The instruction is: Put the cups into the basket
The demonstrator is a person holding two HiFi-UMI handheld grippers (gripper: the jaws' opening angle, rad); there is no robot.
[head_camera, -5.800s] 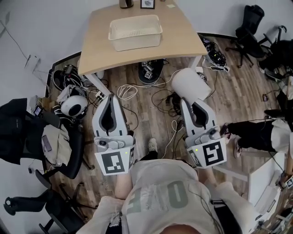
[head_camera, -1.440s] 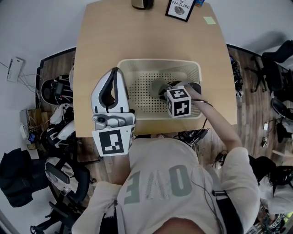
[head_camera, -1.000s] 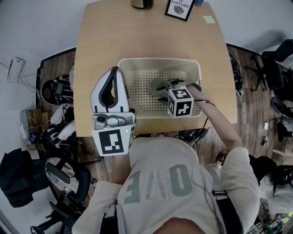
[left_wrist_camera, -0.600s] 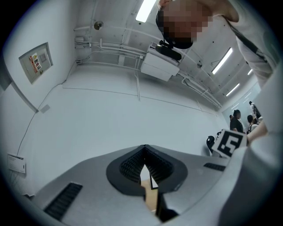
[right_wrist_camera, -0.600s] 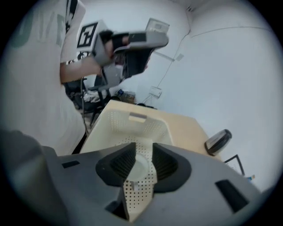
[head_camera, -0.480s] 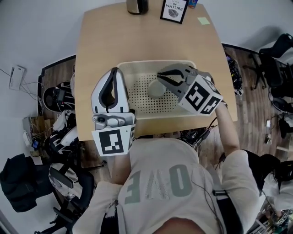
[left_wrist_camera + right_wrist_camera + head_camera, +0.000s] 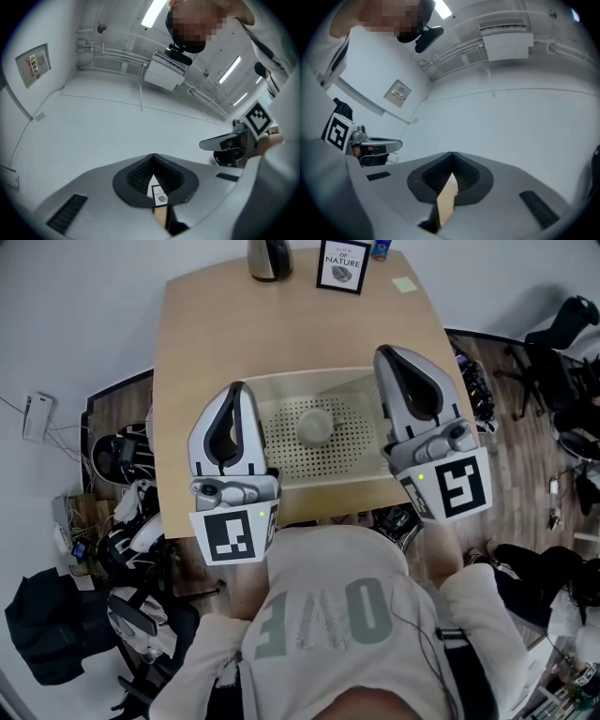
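Basket (image 7: 328, 493) with cup (image 7: 315, 426) sits on tan table (image 7: 206, 334) over wood floor (image 7: 516, 418); left gripper (image 7: 234, 390), right gripper (image 7: 390, 354) jaws pressed together.

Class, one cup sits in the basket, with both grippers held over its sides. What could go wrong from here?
The cream perforated plastic basket sits close to the near edge of the wooden table; the left gripper or right gripper, both over its sides, might nudge it off. On the floor beside the table, cables and clutter could trip the person.
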